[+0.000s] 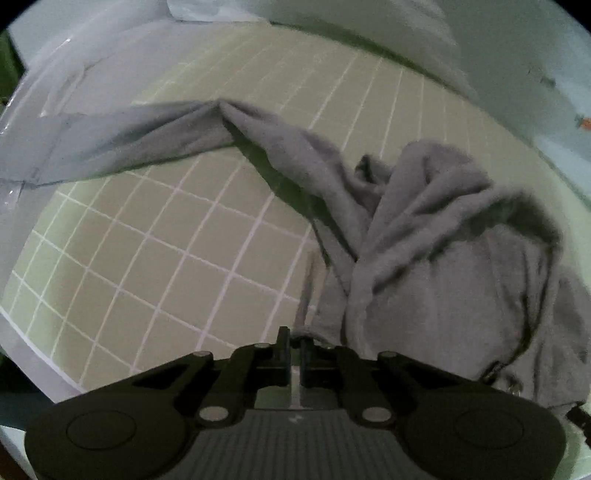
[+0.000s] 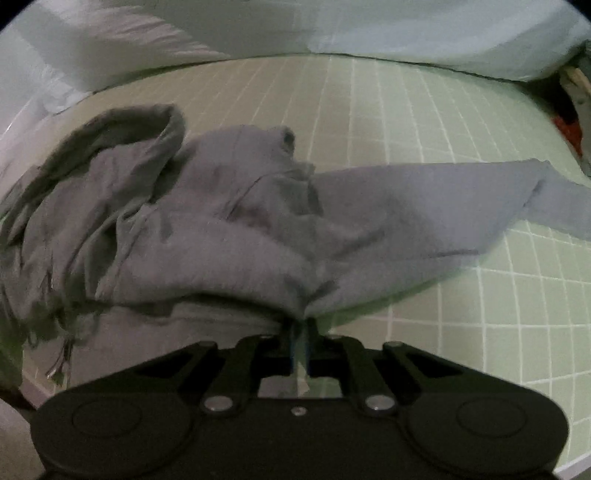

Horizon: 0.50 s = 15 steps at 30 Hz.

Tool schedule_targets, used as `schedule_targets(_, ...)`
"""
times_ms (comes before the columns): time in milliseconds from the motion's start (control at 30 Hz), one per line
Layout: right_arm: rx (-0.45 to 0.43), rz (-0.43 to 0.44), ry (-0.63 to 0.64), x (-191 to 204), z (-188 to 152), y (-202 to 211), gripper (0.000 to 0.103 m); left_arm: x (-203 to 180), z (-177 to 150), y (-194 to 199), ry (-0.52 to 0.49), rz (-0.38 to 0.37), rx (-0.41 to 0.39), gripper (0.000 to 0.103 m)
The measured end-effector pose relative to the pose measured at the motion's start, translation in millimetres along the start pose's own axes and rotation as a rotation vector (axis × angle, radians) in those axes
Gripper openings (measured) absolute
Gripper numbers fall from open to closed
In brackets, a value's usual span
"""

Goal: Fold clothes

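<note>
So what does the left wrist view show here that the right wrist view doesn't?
Only the left wrist view: the left gripper, jaws shut on a hem of the grey hoodie, one sleeve stretching left toward clear plastic sheeting.

Only the right wrist view: the right gripper, jaws shut on bunched fabric, the open hood, and a dark and red bundle at the right edge.

Both: the hoodie on the green gridded sheet and white bedding behind.
</note>
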State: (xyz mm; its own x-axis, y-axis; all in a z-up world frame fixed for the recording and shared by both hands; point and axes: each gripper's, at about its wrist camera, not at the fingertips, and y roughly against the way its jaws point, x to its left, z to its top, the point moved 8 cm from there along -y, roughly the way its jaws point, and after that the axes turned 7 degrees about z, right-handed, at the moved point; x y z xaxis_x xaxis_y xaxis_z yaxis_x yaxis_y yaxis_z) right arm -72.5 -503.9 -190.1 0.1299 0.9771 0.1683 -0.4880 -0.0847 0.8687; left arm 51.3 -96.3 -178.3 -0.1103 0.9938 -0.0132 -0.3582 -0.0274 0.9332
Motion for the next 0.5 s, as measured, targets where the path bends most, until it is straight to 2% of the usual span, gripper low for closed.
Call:
schedule_targets(33,-0.006,-0.002,0.006,-1,4,1,0.008,0,2,5,0.005,-0.005,-0.023,0.014)
schedule_targets(67,-0.024,-0.001,0.007,-2,11,4,0.013,-2,7,11,0.000,-0.005,-0.050,0.024)
schedule_targets(100,-0.043,-0.001,0.007,-3,18,6,0.020,-3,12,15,-0.008,-0.002,-0.074,0.028)
schedule_targets(133,-0.062,0.000,0.008,-4,25,9,0.035,-6,16,18,-0.014,0.001,-0.093,0.034)
schedule_targets(167,-0.085,0.000,0.013,-3,34,10,0.044,-9,21,18,-0.021,0.004,-0.106,0.038)
schedule_targets(200,-0.107,-0.001,0.017,-2,43,12,0.046,-13,23,18,-0.029,0.007,-0.108,0.040)
schedule_targets(233,-0.128,-0.002,0.028,2,54,11,0.052,-16,23,18,-0.037,0.011,-0.102,0.047)
schedule_targets(267,-0.149,0.001,0.035,7,64,9,0.063,-20,24,17,-0.047,0.014,-0.094,0.056)
schedule_targets(333,-0.192,0.008,0.049,17,85,6,0.079,-25,24,11,-0.069,0.016,-0.073,0.063)
schedule_targets(500,-0.279,0.062,0.096,51,135,0,0.086,-25,32,5,-0.038,-0.032,-0.044,0.063)
